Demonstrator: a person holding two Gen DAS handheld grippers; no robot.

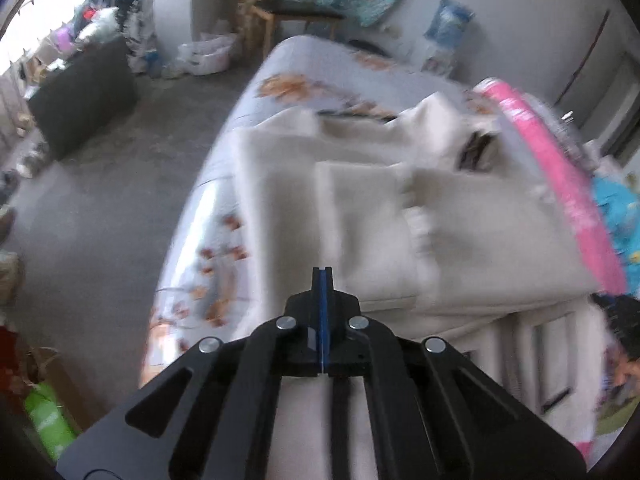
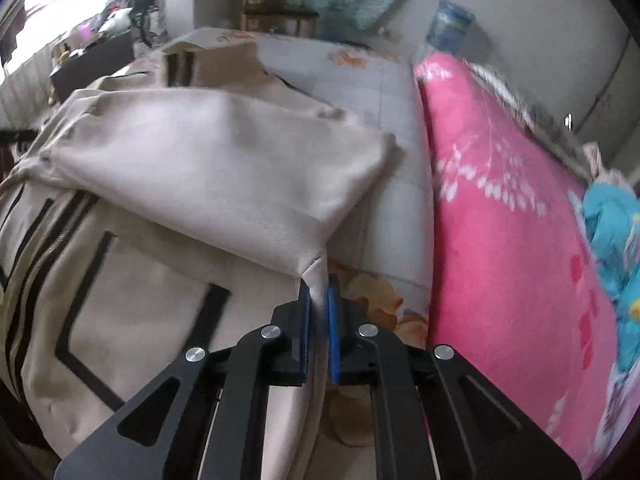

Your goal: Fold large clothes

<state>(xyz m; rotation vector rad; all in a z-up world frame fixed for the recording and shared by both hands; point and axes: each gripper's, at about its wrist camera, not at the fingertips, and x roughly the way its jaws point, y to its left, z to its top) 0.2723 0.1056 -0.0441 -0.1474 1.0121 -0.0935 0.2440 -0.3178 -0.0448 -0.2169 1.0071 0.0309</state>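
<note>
A large cream jacket (image 1: 460, 216) with black trim lies spread on the bed; it also shows in the right wrist view (image 2: 152, 280). My right gripper (image 2: 319, 284) is shut on a corner of the jacket's sleeve (image 2: 224, 168), which lies folded across the jacket's body. My left gripper (image 1: 322, 274) is shut with its blue pads pressed together and nothing between them, hovering over the jacket's near edge.
The bed has a pale floral sheet (image 1: 256, 120). A pink blanket (image 2: 500, 240) lies along the bed's right side, with a blue cloth (image 2: 612, 232) beyond it. Grey floor (image 1: 100, 220) and a dark cabinet (image 1: 80, 96) lie left; a wooden chair (image 1: 288, 12) stands behind.
</note>
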